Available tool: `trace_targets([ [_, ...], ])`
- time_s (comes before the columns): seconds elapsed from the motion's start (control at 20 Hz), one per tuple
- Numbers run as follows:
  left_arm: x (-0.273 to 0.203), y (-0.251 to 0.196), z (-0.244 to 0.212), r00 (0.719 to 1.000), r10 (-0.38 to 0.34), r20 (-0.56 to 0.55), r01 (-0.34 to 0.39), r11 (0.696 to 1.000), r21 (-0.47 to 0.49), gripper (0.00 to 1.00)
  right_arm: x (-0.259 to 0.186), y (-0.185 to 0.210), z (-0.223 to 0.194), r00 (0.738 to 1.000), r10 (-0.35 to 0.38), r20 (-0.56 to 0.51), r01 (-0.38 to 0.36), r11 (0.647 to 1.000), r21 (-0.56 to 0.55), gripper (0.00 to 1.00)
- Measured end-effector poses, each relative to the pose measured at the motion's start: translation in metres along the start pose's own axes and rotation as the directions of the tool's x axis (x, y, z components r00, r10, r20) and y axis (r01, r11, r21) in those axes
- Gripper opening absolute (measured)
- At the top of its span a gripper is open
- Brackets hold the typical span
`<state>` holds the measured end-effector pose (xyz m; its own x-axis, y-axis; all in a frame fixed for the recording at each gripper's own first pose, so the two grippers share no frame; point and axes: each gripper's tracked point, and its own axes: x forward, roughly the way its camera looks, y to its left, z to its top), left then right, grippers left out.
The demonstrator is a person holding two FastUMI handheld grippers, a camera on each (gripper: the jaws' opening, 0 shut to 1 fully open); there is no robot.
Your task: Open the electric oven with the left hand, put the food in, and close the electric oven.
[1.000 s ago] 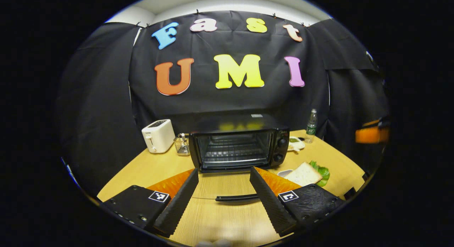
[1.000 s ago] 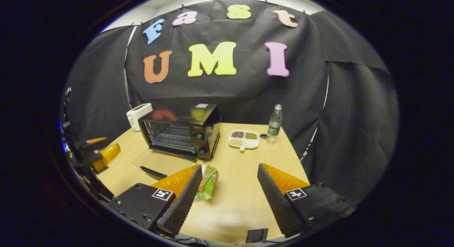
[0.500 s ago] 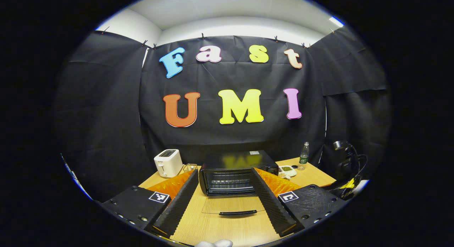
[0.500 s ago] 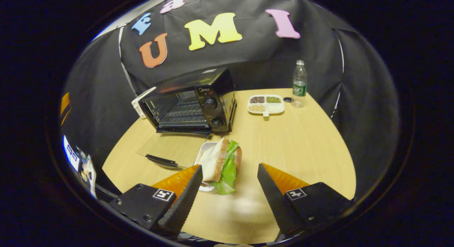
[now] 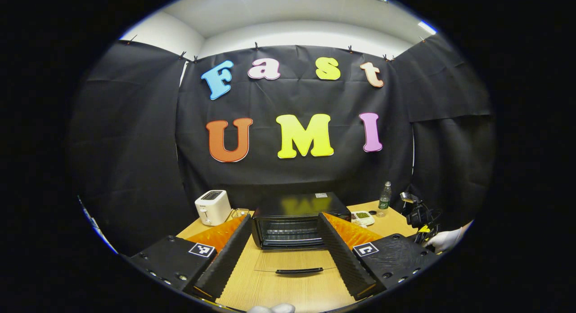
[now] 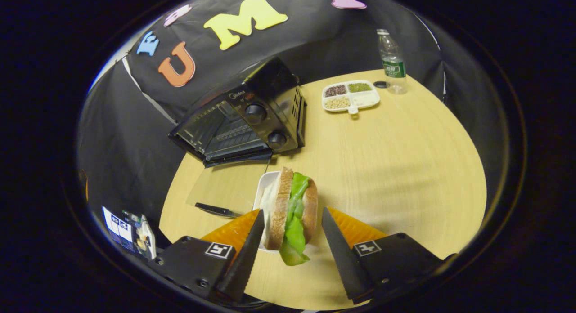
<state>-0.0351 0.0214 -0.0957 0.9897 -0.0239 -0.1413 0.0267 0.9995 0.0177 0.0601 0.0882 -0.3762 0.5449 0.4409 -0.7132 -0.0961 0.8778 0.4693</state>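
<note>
toaster (image 5: 212, 207), water bottle (image 6: 392, 63), divided dish (image 6: 351, 96)

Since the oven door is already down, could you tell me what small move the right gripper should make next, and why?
Probably close the right gripper on the sandwich. Its fingers straddle the sandwich, one on each side, apparently with small gaps, so it is not gripped yet. The electric oven stands open with its glass door flat on the table, ready for the food.

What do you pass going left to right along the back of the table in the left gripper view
Toaster → wire rack → electric oven with its door folded down → divided snack tray → water bottle.
</note>
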Motion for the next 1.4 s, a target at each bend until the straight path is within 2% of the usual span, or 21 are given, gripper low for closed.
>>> trace_targets([
  [0.05, 0.002, 0.000, -0.001, 1.000, 0.000, -0.002, 0.000, 1.000, -0.005, 0.96, 0.004, 0.003, -0.001, 1.000, 0.016, -0.013, -0.016, 1.000, 0.023, 0.82],
  [0.1, 0.004, 0.000, -0.001, 1.000, 0.001, -0.006, -0.001, 1.000, -0.008, 0.96, 0.007, 0.005, -0.003, 0.999, 0.033, -0.033, -0.031, 0.998, 0.053, 0.70],
  [0.3, 0.010, -0.001, -0.005, 1.000, -0.002, -0.018, 0.002, 1.000, -0.001, 0.96, 0.008, 0.008, 0.002, 0.996, 0.084, -0.029, -0.079, 0.986, 0.145, 0.53],
  [0.4, 0.013, -0.002, -0.006, 1.000, -0.010, -0.023, 0.010, 1.000, 0.001, 0.96, 0.006, 0.009, 0.001, 0.995, 0.094, -0.036, -0.087, 0.983, 0.160, 0.38],
  [0.45, 0.014, -0.002, -0.006, 1.000, -0.014, -0.024, 0.014, 1.000, 0.000, 0.96, 0.005, 0.010, 0.002, 0.995, 0.092, -0.038, -0.085, 0.985, 0.151, 0.40],
  [0.5, 0.016, -0.003, -0.006, 1.000, -0.018, -0.024, 0.018, 1.000, -0.001, 0.95, 0.003, 0.011, 0.006, 0.996, 0.080, -0.028, -0.076, 0.988, 0.137, 0.34],
  [0.55, 0.017, -0.001, -0.005, 1.000, -0.018, -0.019, 0.018, 1.000, -0.001, 0.96, -0.001, 0.014, 0.009, 0.997, 0.073, -0.018, -0.071, 0.991, 0.111, 0.39],
  [0.7, 0.017, 0.003, -0.003, 1.000, -0.024, -0.013, 0.024, 1.000, -0.005, 0.95, -0.015, 0.030, 0.023, 0.997, 0.071, 0.036, -0.073, 0.995, 0.069, 0.34],
  [0.8, 0.017, 0.008, -0.003, 1.000, -0.027, -0.013, 0.027, 1.000, -0.008, 0.96, -0.023, 0.049, 0.035, 0.993, 0.086, 0.085, -0.093, 0.993, 0.072, 0.38],
  [0.9, 0.016, 0.014, -0.002, 0.999, -0.031, -0.010, 0.031, 1.000, -0.006, 0.96, -0.025, 0.075, 0.045, 0.983, 0.121, 0.137, -0.138, 0.984, 0.116, 0.34],
  [1.2, 0.012, 0.033, -0.004, 0.999, -0.035, -0.029, 0.035, 0.999, 0.015, 0.96, 0.009, 0.144, 0.057, 0.935, 0.222, 0.277, -0.307, 0.898, 0.316, 0.34],
  [1.35, 0.009, 0.040, -0.009, 0.998, -0.038, -0.044, 0.039, 0.999, 0.022, 0.96, 0.035, 0.163, 0.060, 0.914, 0.232, 0.332, -0.356, 0.851, 0.386, 0.34],
  [1.4, 0.006, 0.042, -0.010, 0.998, -0.038, -0.049, 0.039, 0.999, 0.026, 0.96, 0.045, 0.168, 0.060, 0.910, 0.233, 0.344, -0.366, 0.841, 0.398, 0.38],
])
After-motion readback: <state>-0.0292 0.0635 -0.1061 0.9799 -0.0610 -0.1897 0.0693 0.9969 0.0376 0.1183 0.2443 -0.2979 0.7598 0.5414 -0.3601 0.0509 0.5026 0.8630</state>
